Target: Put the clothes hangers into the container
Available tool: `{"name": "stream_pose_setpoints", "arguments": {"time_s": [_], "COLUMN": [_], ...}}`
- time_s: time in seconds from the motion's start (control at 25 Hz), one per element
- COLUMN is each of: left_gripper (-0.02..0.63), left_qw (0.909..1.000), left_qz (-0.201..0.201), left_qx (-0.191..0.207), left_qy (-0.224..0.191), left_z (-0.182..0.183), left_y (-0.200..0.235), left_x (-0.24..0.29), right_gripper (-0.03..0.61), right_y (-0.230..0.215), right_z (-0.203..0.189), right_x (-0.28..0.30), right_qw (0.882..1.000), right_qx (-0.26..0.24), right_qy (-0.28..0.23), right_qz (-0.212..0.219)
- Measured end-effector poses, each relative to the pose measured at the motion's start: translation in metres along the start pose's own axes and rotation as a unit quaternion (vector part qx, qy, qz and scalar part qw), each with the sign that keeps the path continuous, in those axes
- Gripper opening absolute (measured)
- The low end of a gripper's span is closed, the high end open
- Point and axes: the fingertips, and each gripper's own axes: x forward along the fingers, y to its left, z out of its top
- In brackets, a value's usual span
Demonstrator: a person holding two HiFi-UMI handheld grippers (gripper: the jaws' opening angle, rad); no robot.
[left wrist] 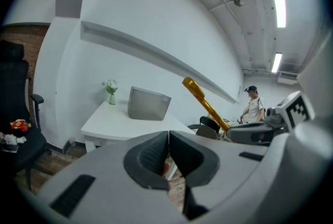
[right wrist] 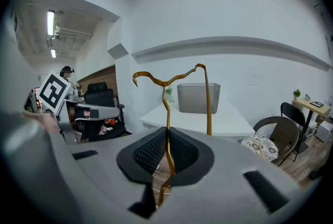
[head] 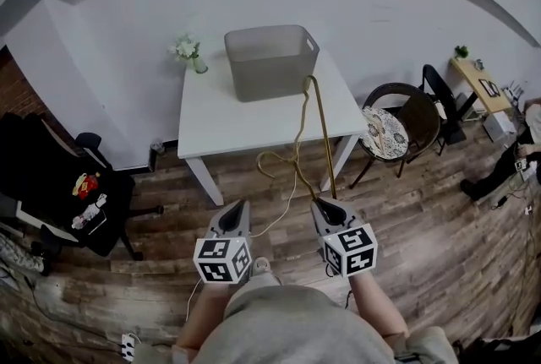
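Observation:
A thin gold clothes hanger point(head: 322, 134) rises from my right gripper point(head: 326, 205), which is shut on its wire. Its top reaches up over the table's front edge, close to the grey translucent container point(head: 270, 60) at the back of the white table point(head: 211, 122). In the right gripper view the hanger point(right wrist: 167, 114) runs up between the closed pads of my right gripper point(right wrist: 167, 153), with the container point(right wrist: 197, 98) behind. My left gripper point(head: 237, 207) is beside it over the wooden floor, shut and holding nothing. The left gripper view shows my left gripper point(left wrist: 169, 153), the container point(left wrist: 149, 104) and the hanger point(left wrist: 205, 106).
A small vase of flowers point(head: 193, 52) stands on the table's back left corner. A round chair with a patterned cushion point(head: 393, 130) sits right of the table, and a black office chair point(head: 59, 185) at the left. A person point(left wrist: 253, 106) stands far off. A white cable point(head: 279, 214) lies on the floor.

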Motion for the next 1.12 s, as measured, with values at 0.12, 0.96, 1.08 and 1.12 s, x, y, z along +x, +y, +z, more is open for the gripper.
{"name": "stream_pose_setpoints", "arguments": {"time_s": [0.12, 0.96, 1.08, 1.12], "left_gripper": [0.008, 0.008, 0.008, 0.008], "left_qw": [1.0, 0.999, 0.9989, 0.9989], "left_qz": [-0.002, -0.039, -0.04, -0.041], "left_qx": [0.0, 0.012, 0.012, 0.012], "left_qy": [0.001, 0.021, 0.019, 0.019], "left_z": [0.01, 0.057, 0.063, 0.065], "left_y": [0.014, 0.097, 0.102, 0.104], "left_x": [0.017, 0.129, 0.14, 0.143], "right_gripper": [0.017, 0.017, 0.017, 0.017], "right_y": [-0.008, -0.046, -0.051, -0.053], "right_z": [0.011, 0.062, 0.067, 0.068], "right_x": [0.02, 0.146, 0.159, 0.163], "right_qw": [1.0, 0.999, 0.999, 0.999], "right_qx": [0.004, 0.028, 0.024, 0.022], "right_qy": [0.0, 0.003, 0.007, 0.008], "right_qz": [-0.005, -0.043, -0.043, -0.043]}}
